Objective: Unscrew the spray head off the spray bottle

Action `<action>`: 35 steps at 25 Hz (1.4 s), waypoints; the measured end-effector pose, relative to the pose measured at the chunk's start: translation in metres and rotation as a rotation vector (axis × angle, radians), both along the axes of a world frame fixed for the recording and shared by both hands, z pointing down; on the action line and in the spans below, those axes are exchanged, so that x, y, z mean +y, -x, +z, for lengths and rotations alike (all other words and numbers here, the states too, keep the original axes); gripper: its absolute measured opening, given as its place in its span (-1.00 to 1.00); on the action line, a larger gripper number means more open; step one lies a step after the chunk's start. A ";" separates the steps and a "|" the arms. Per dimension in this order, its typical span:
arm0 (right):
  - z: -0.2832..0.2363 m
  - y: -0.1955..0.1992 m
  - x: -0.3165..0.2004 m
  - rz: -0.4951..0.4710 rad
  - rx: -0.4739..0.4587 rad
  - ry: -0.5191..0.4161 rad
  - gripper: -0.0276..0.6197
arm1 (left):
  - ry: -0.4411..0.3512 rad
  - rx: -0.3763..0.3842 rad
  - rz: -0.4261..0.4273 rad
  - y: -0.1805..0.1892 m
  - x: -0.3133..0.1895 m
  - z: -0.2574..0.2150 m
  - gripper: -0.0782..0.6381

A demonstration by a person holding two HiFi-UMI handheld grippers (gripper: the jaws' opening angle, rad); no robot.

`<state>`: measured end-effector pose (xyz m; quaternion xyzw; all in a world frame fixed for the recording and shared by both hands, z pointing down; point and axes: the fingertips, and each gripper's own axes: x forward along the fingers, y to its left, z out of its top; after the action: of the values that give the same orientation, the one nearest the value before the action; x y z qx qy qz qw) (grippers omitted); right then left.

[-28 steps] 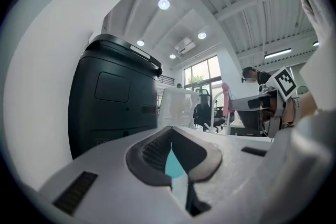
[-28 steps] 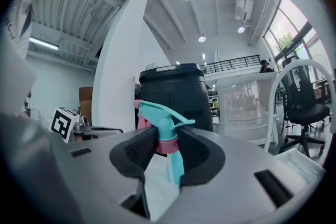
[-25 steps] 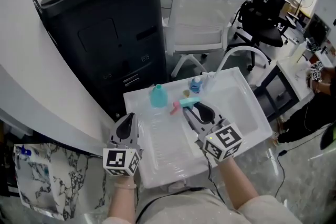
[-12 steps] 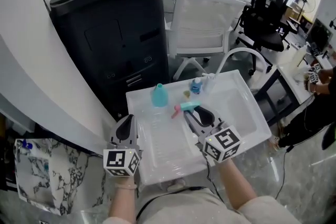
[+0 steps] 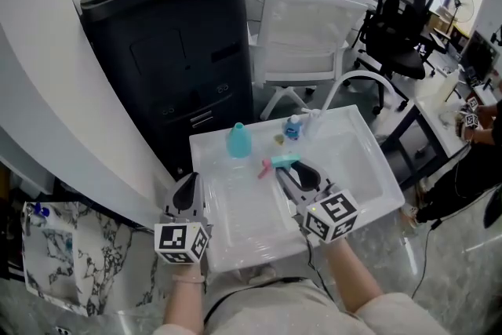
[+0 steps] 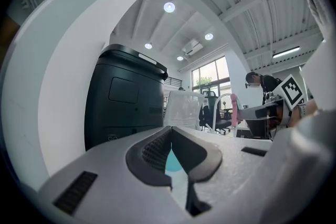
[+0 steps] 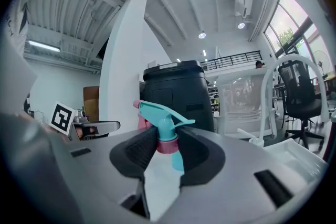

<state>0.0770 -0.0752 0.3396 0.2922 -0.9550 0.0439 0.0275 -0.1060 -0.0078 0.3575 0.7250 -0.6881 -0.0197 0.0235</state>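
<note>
The right gripper [image 7: 165, 139] has its fingers partly closed, their dark ribbed pads clamped on the pink collar of the spray head [image 7: 160, 122]. The head is off its bottle. It is glossy moulded plastic, with a teal nozzle and neck and a pink trigger behind. The left gripper [image 6: 169, 136] has its fingers pressed together with nothing between them. Beyond it the spray bottle [image 5: 238, 142], pale teal and rounded at the top, sits on the white sink surface [image 5: 357, 161], near the held head but not touching it. A small blue bottle [image 5: 292, 127] sits beside the arched white tap [image 5: 345, 85].
</note>
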 end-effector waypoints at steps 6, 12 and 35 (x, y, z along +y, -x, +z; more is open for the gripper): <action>0.001 -0.004 0.002 0.005 -0.006 0.007 -0.51 | -0.002 0.003 -0.006 -0.001 0.004 -0.002 -0.76; 0.002 -0.010 0.001 0.017 -0.025 0.026 -0.51 | -0.007 0.011 -0.013 -0.002 0.004 -0.003 -0.76; 0.003 -0.027 -0.001 0.048 -0.088 0.060 -0.51 | -0.017 0.019 -0.021 -0.009 0.005 -0.006 -0.76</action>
<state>0.1040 -0.0766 0.3429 0.3118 -0.9462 0.0859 -0.0069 -0.0966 -0.0026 0.3518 0.7176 -0.6953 -0.0329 0.0237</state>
